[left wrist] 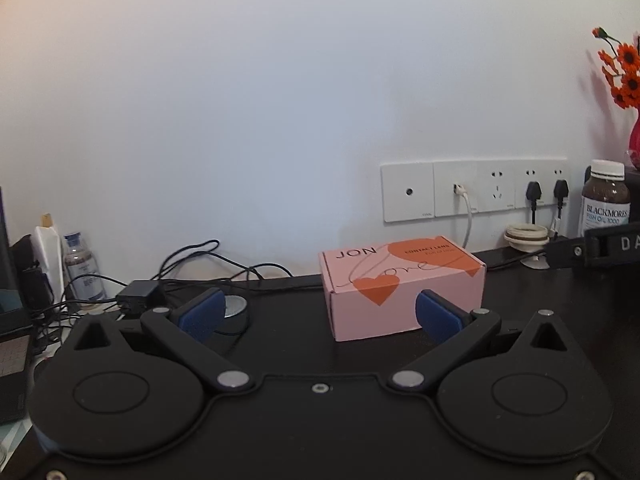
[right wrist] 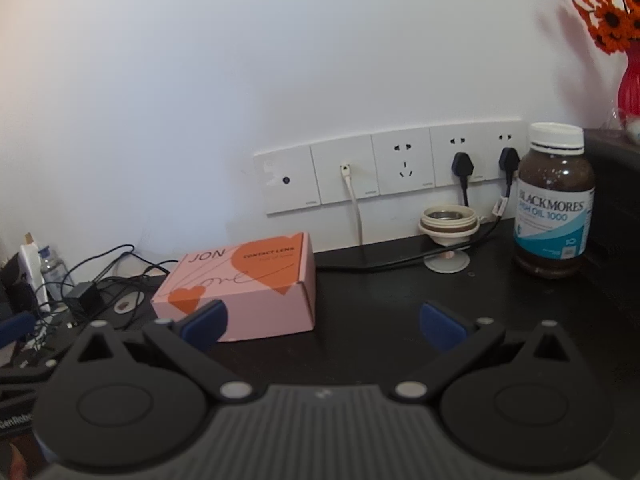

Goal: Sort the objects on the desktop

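Observation:
A pink contact-lens box (left wrist: 402, 286) with orange hearts sits on the black desk (left wrist: 280, 320) near the wall. My left gripper (left wrist: 318, 314) is open just short of it, its right blue pad in front of the box's lower right corner. In the right wrist view the same box (right wrist: 240, 292) lies to the left. My right gripper (right wrist: 323, 320) is open over bare desk, its left pad in front of the box's near face. A brown fish-oil bottle (right wrist: 554, 200) with a white cap stands at the right. A beige cup-like holder (right wrist: 448, 232) sits between box and bottle.
A row of wall sockets (right wrist: 392, 170) holds several plugs, with cables running across the desk. A charger and tangled wires (left wrist: 140, 294) lie at the left beside a small clear bottle (left wrist: 82, 266). A red vase of orange flowers (right wrist: 632, 80) stands on a raised shelf at far right.

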Demonstrator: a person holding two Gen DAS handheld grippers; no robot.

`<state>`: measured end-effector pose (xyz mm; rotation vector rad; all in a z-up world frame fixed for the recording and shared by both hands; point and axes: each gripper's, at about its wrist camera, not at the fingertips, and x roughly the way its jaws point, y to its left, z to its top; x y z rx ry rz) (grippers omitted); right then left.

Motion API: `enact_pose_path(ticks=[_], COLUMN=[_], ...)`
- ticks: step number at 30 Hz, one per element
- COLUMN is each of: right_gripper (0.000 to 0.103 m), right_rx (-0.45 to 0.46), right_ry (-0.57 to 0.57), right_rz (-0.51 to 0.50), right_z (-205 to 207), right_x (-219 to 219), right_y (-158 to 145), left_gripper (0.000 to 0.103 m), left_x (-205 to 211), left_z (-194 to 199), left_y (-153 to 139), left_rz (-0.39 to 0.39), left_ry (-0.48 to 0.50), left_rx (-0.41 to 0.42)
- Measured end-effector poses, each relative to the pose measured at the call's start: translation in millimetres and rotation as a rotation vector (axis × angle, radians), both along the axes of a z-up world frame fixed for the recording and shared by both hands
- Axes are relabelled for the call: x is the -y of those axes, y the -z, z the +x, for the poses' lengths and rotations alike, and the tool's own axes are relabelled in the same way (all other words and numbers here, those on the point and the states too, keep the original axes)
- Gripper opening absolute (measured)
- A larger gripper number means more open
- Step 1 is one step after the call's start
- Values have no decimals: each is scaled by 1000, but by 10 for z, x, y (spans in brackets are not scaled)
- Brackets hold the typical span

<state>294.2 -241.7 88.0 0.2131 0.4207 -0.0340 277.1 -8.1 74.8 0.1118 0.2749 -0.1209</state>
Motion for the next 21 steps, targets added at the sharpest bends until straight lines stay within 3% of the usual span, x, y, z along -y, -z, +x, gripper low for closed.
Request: enact_pose_path(ticks=[7,15,21], right_gripper=[102,102,102], right_rx=[19,23,13], right_ry=[3,-14,0], right_rz=[-8,-38,-13], right_z=[-200,-383,-525], right_x=[-11,-123,-114], right_y=[5,48,99], left_gripper=[103,103,103], left_x=[-173,-214,-208], left_z=[-84,-230,-381], left_y=[-21,15,43], left_rz=[-70,-30,-18], left_ry=[47,-6,39], left_rx=[-46,-11,-31])
